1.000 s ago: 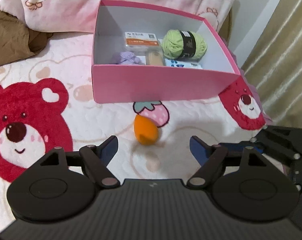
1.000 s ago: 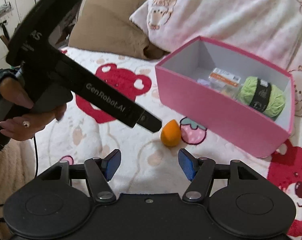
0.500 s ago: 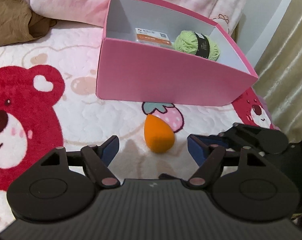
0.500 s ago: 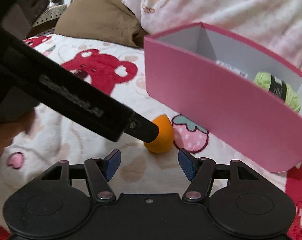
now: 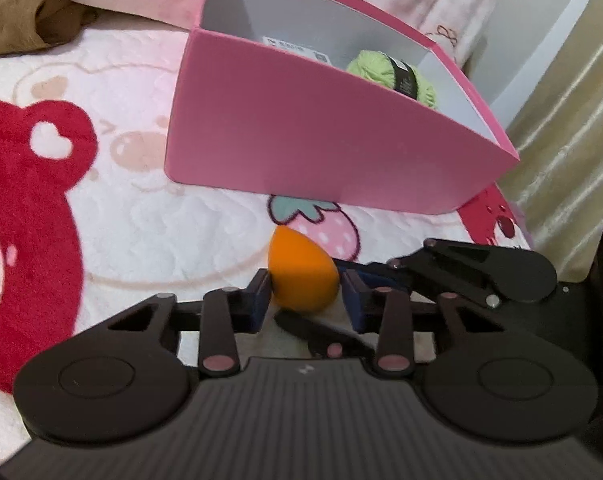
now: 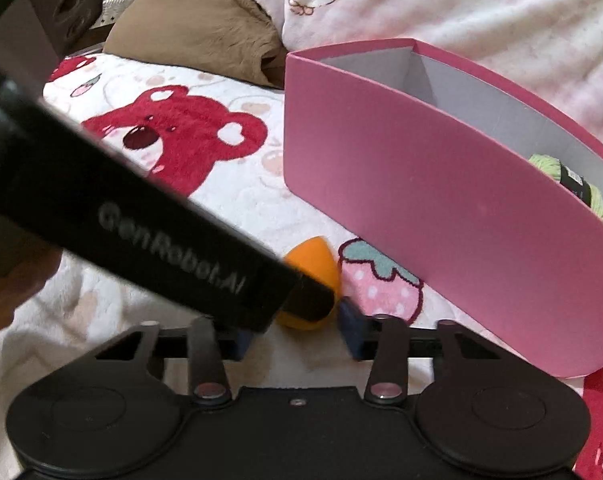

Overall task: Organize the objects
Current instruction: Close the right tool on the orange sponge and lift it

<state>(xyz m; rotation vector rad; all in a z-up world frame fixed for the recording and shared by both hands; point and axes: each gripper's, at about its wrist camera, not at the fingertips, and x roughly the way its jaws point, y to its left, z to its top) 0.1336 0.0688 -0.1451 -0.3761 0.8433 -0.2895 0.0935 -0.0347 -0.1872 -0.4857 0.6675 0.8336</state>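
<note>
Your left gripper (image 5: 305, 300) is low, jaws narrowed around the sponge (image 5: 301, 272); left pad touching, right pad just beside it. Your right gripper (image 6: 295, 336) sits alongside from the right, jaws apart, its left finger hidden behind the left gripper's body.

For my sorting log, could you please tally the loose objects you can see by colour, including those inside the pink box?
Orange: 1, makeup sponge
Green: 1, yarn ball
White: 1, labelled packet
Total: 3, with the box hiding any others.
</note>
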